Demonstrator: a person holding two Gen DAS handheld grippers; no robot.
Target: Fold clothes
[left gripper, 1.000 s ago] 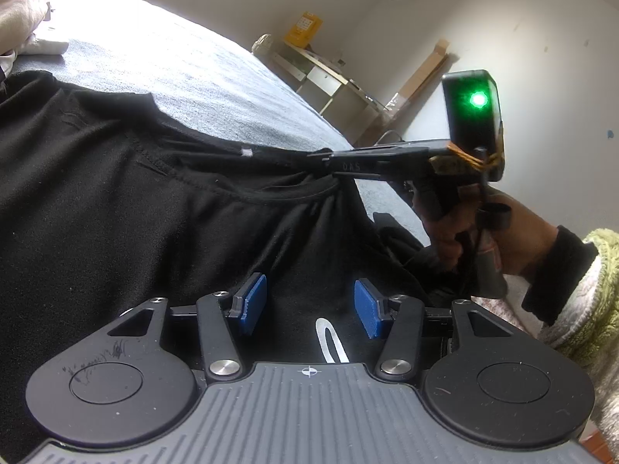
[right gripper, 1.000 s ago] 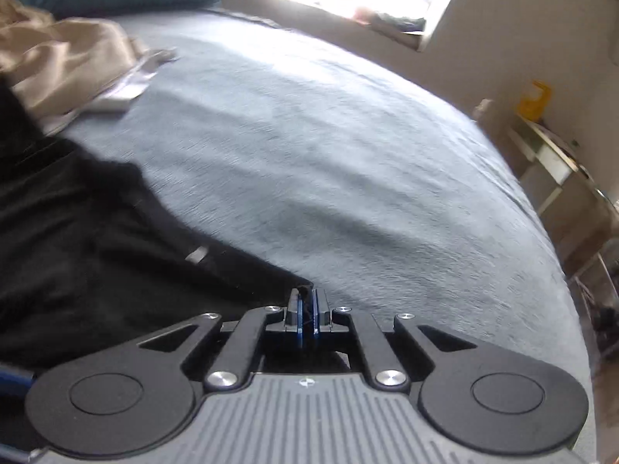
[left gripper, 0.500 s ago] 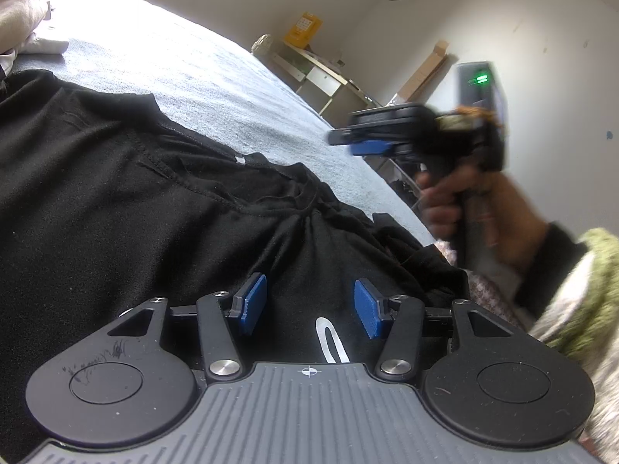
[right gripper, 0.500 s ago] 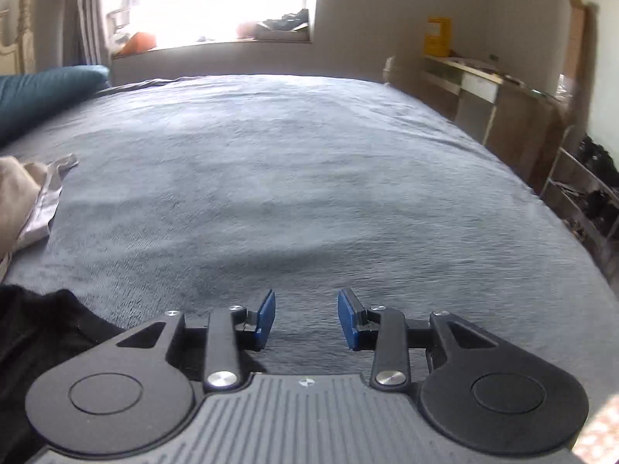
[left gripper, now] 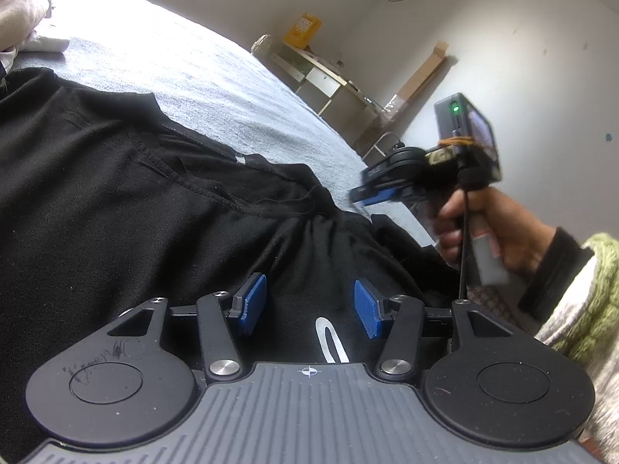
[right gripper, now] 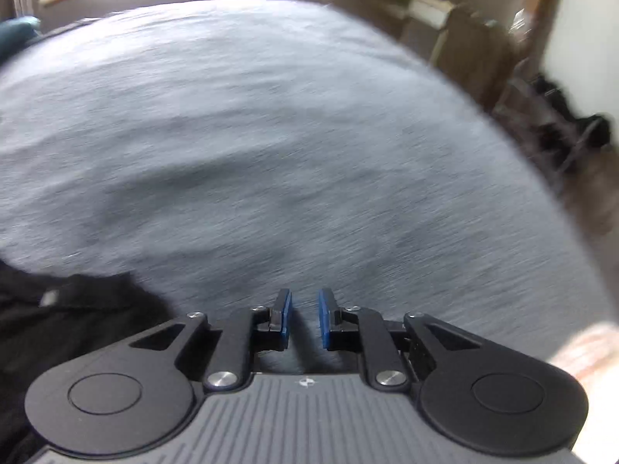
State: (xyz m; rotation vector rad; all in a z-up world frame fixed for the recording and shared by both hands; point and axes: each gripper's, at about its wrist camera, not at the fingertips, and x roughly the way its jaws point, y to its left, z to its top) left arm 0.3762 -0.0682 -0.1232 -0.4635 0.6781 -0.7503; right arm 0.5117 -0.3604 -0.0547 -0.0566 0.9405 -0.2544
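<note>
A black shirt (left gripper: 135,201) lies spread on the grey bedspread (left gripper: 201,73), its neckline bunched toward the right. My left gripper (left gripper: 309,303) hovers low over the shirt, open, with its blue pads (left gripper: 251,301) wide apart and only flat fabric below them. My right gripper (left gripper: 371,193), held in a hand, is off the shirt's right edge above the bed. In the right wrist view, the right gripper (right gripper: 303,317) has its jaws closing to a narrow gap with nothing between them. The shirt (right gripper: 77,321) shows at its lower left.
A light bundle of clothes (left gripper: 19,11) lies at the bed's far left. A desk (left gripper: 325,77) with a yellow box (left gripper: 305,31) and a leaning cardboard piece (left gripper: 421,73) stand by the wall past the bed. The person's green knit sleeve (left gripper: 592,290) is at the right.
The right gripper let go of the shirt's neckline, which dropped back onto the bed. It swung right and away, rolled, opened, then narrowed. The left gripper stayed put.
</note>
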